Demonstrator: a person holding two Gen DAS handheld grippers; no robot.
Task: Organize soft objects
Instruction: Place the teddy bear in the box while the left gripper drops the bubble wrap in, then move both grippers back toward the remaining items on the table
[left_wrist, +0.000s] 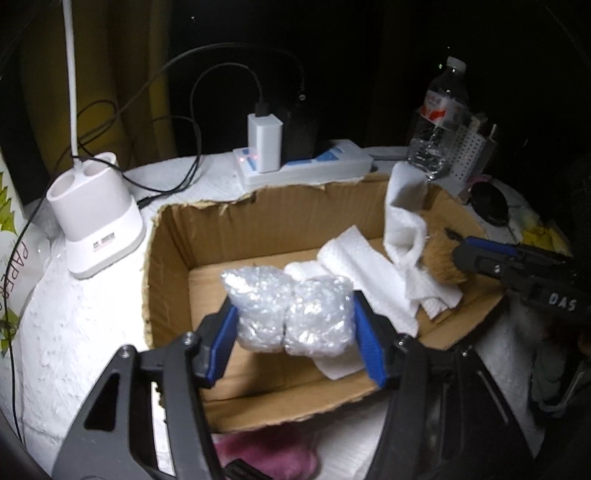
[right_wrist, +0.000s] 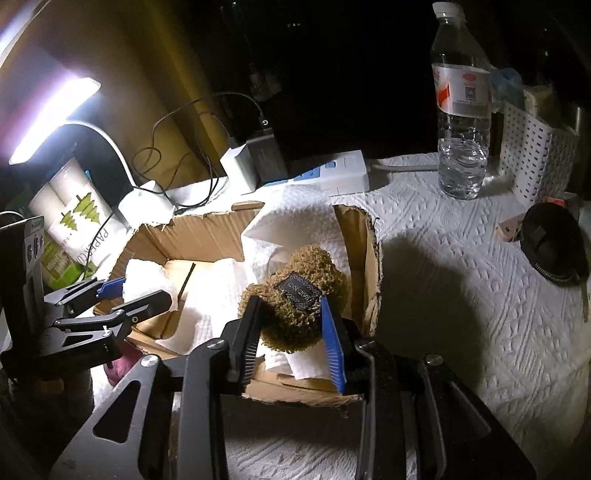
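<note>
The left tongs (left_wrist: 295, 332) are closed on a wad of bubble wrap (left_wrist: 291, 314), its blue pads pressing either side, and hold it over the open cardboard box (left_wrist: 173, 258). The right tongs (right_wrist: 291, 332) grip a brown plush toy (right_wrist: 295, 295) (a dark fabric label faces up on it) at the right end of the same box, above crumpled white paper towels (left_wrist: 354, 266) that line the box floor and climb its right wall. In the left wrist view the right tongs come in over the box's right edge, with the plush partly hidden behind a raised fold of towel.

Around the box the desk (right_wrist: 461, 295) is covered in embossed white paper. Behind the box sits a white power strip (left_wrist: 306, 166) with a white charger (left_wrist: 264, 142) and a dark adapter plugged in, their cables looping back. A white lamp base (left_wrist: 96, 221) stands just left of the box, its lit head (right_wrist: 51, 118) glaring in the right wrist view, beside a pack of paper rolls (right_wrist: 70, 221). To the right stand a water bottle (right_wrist: 461, 110), a white perforated basket (right_wrist: 535, 155) and a black zipped pouch (right_wrist: 554, 247). Something purple and fuzzy (left_wrist: 266, 454) lies in front of the box's near wall.
</note>
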